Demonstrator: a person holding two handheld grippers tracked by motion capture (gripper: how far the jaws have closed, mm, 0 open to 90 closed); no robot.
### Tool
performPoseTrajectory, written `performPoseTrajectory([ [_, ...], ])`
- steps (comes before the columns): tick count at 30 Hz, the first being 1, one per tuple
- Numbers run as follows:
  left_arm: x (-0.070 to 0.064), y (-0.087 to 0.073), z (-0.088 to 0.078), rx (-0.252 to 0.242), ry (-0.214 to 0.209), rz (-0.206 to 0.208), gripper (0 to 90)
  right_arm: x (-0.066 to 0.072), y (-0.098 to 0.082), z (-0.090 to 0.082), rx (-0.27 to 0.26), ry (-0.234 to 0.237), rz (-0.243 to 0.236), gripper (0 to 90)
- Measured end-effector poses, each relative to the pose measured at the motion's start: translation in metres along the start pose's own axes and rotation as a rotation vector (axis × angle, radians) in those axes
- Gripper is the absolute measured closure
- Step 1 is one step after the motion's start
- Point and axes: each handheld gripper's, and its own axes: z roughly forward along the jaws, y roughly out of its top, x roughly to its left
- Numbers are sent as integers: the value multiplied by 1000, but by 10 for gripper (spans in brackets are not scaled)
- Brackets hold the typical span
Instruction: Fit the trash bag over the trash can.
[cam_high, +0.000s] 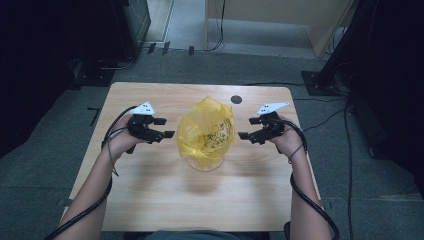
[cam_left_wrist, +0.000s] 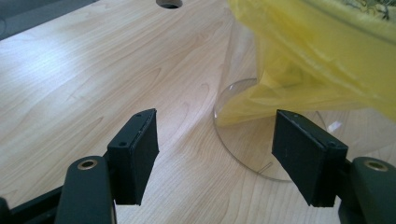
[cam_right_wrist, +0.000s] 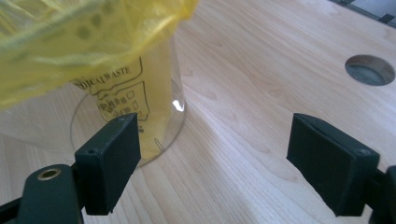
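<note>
A clear plastic container (cam_high: 205, 162) stands upright in the middle of the wooden table (cam_high: 150, 190), lined with a yellow waste bag (cam_high: 206, 131) whose rim is folded over the top. The bag carries black print (cam_right_wrist: 112, 93). My left gripper (cam_high: 167, 128) hovers just left of the bag, jaws open and empty. In the left gripper view the container's clear base (cam_left_wrist: 247, 149) and the yellow bag (cam_left_wrist: 322, 51) lie ahead of the open left gripper (cam_left_wrist: 224, 158). My right gripper (cam_high: 246, 128) sits just right of the bag, also open and empty. The right gripper (cam_right_wrist: 215, 163) faces the container (cam_right_wrist: 154, 116).
A round cable hole (cam_high: 236, 99) sits at the table's far edge, behind the bag. Black cables trail from both grippers along the forearms. Grey floor surrounds the table, with dark equipment (cam_high: 125, 25) and a wooden cabinet (cam_high: 280, 20) beyond.
</note>
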Motion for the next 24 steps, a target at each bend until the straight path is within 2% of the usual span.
performPoseTrajectory([
  [8,4,-11,9,16,-3,21,309,-6,-12,10,9,-8,33,175],
  [18,10,-25,20,36,-1,17,309,-13,-28,25,47,-11,47,174],
  [24,15,-36,26,56,7,1,311,-17,-38,32,68,-8,59,173],
])
